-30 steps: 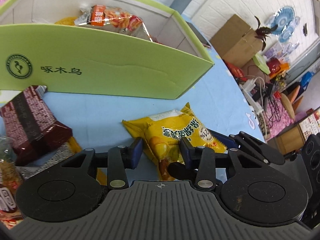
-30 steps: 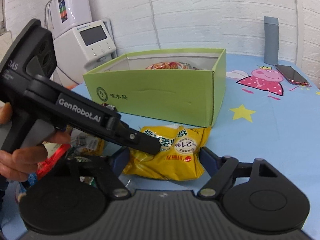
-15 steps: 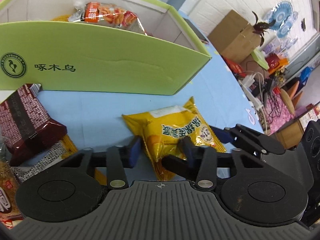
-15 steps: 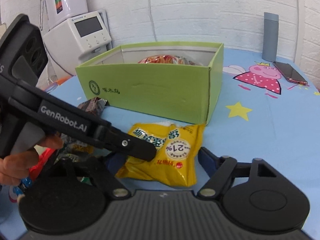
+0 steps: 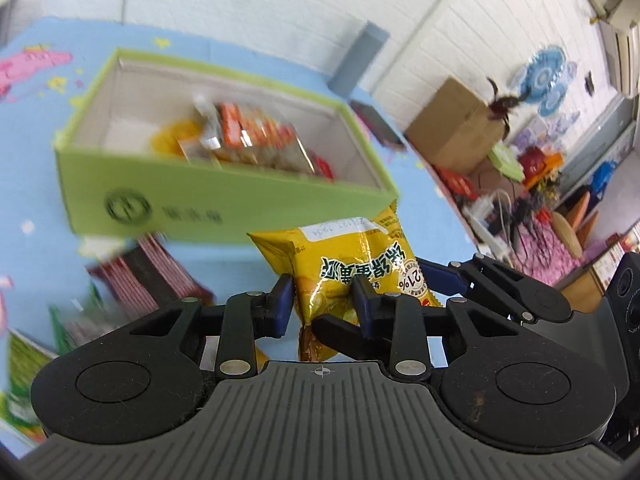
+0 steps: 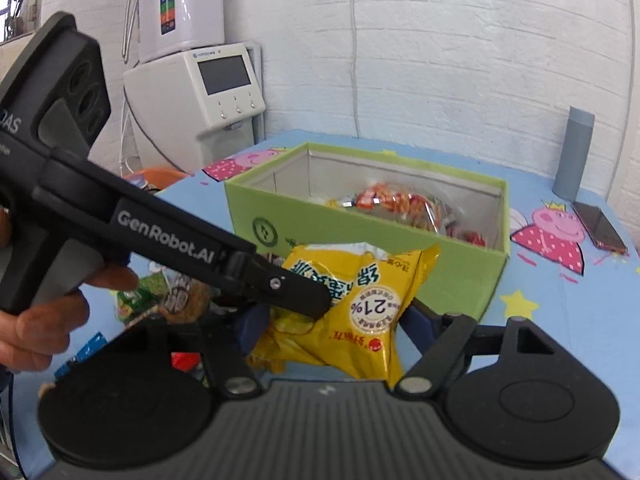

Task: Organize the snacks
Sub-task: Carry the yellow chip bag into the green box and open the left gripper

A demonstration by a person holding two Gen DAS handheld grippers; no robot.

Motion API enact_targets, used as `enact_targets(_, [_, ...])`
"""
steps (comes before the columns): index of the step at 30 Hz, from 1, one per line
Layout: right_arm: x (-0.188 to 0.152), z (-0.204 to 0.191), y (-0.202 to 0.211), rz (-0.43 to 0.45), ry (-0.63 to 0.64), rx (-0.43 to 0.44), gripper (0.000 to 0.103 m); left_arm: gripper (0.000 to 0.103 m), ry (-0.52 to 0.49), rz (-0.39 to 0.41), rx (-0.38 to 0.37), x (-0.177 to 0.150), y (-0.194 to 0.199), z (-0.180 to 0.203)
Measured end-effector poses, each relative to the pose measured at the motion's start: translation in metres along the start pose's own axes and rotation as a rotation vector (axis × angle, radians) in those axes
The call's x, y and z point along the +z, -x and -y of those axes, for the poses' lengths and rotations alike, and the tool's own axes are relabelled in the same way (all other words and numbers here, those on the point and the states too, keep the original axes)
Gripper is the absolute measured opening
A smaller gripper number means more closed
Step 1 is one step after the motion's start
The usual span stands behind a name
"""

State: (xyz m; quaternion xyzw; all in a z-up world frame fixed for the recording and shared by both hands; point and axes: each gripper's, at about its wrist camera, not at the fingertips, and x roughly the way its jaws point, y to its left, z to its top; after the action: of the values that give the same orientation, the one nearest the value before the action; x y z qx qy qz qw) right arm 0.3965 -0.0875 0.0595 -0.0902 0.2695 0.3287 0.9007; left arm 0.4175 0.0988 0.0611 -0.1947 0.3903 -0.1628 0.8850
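We see the snack bag [image 5: 352,268] between the left gripper's [image 5: 322,300] closing jaws, off the table [image 6: 568,320], in front of the box [image 6: 360,236]. Packets [image 6: 400,204] lie inside the box. Behind it, to its right, stands a bottle [image 6: 574,152], a phone [image 6: 598,226] just beside it.

A table [image 6: 560,320] covered in light blue cloth with cartoon pig prints carries an open green box [image 6: 360,236]. A grey cylinder bottle [image 6: 573,152] and a phone [image 6: 599,226] sit near its far edge. Loose snack packets [image 5: 148,276] lie beside the box.
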Motion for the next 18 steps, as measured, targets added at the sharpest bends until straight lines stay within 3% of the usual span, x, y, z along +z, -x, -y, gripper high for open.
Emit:
enact_targets(5, [0.064, 0.008, -0.044, 0.028, 0.027, 0.048, 0.081, 0.014, -0.020, 0.097, 0.087, 0.059, 0.013, -0.022])
enact_targets(9, [0.099, 0.019, -0.091, 0.008, 0.015, 0.086, 0.081, 0.014, 0.006, 0.106, 0.143, 0.092, -0.001, -0.052])
enact_targets(18, [0.103, 0.024, -0.164, -0.062, 0.027, 0.093, 0.083, 0.014, 0.033, 0.055, 0.185, 0.108, -0.043, -0.095])
